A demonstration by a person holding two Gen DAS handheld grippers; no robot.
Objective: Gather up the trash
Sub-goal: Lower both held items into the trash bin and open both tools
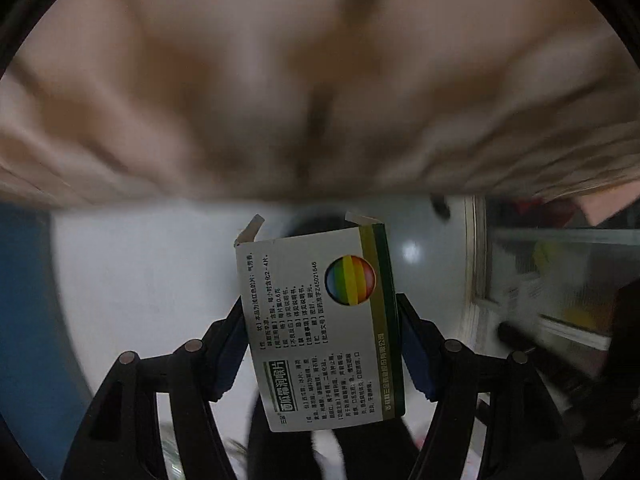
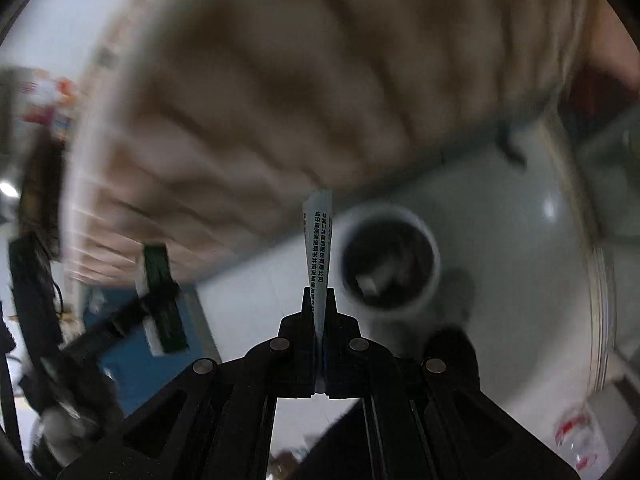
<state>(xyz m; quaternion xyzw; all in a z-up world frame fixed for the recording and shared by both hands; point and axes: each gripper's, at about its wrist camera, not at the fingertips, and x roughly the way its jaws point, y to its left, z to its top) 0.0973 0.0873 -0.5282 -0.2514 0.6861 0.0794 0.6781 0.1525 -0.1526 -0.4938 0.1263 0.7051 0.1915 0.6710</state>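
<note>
My left gripper [image 1: 320, 312] is shut on an empty medicine box [image 1: 320, 328], white with a green edge and a rainbow circle, its top flaps open; it is held in the air. My right gripper [image 2: 319, 300] is shut on a flattened white paper packet [image 2: 318, 240] with printed text, seen edge-on. A round white trash bin [image 2: 390, 258] with a dark inside holding some white scraps stands on the floor just right of the packet. The left gripper with the box [image 2: 160, 296] shows blurred at the left of the right wrist view.
A beige curtain [image 1: 320, 80] fills the upper half of both views. The floor [image 2: 500, 264] is pale grey. A blue surface [image 1: 24, 320] is at the left. A white frame with a glass pane [image 1: 560, 280] stands at the right. A clear plastic bottle [image 2: 576, 440] lies low right.
</note>
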